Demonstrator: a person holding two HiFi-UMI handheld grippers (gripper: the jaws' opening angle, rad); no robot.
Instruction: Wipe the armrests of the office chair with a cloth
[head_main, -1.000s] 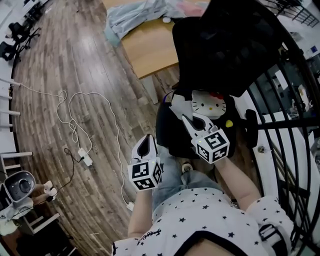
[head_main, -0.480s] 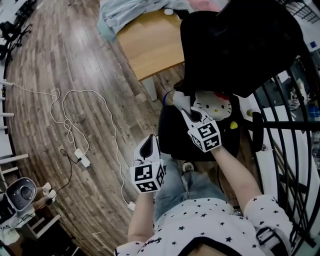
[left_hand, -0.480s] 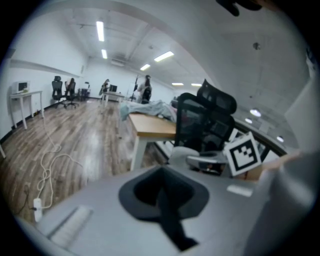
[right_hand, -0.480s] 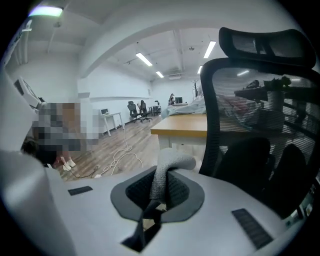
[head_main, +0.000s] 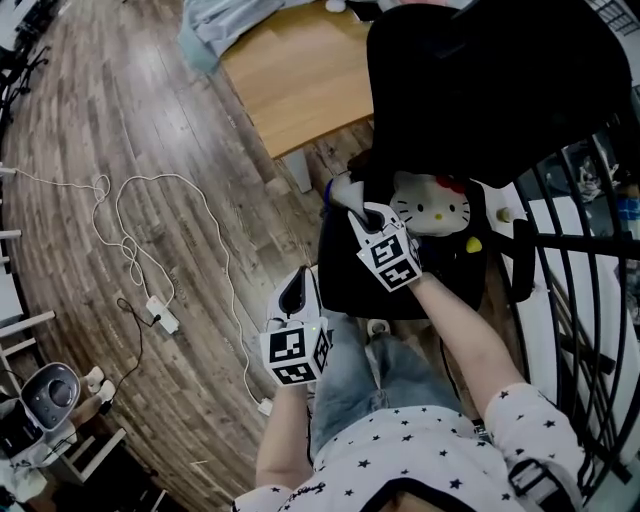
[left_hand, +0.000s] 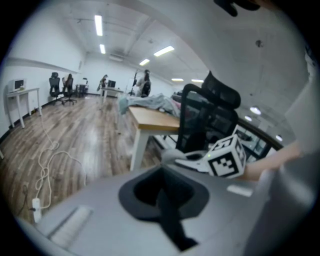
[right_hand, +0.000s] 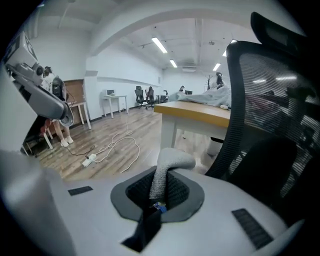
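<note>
My right gripper (head_main: 372, 214) is shut on a grey cloth (head_main: 343, 190) at the left side of the black office chair (head_main: 480, 90), beside its seat (head_main: 345, 270). The left armrest is hidden under cloth and gripper. A dark right armrest (head_main: 520, 262) shows by the railing. In the right gripper view the cloth (right_hand: 167, 167) rises from my right gripper (right_hand: 159, 197) and folds over, with the mesh backrest (right_hand: 270, 100) close at right. My left gripper (head_main: 292, 298) hangs low over the floor, away from the chair, shut and holding nothing (left_hand: 161, 189).
A Hello Kitty cushion (head_main: 432, 210) lies on the seat. A wooden desk (head_main: 300, 80) with bunched fabric (head_main: 200, 35) stands behind the chair. White cable and a power strip (head_main: 160, 315) lie on the wood floor. Black railing (head_main: 585, 250) runs along the right.
My right gripper has carried the cloth up and left, from in front of the cushion to the chair's left side. The left gripper has stayed where it was.
</note>
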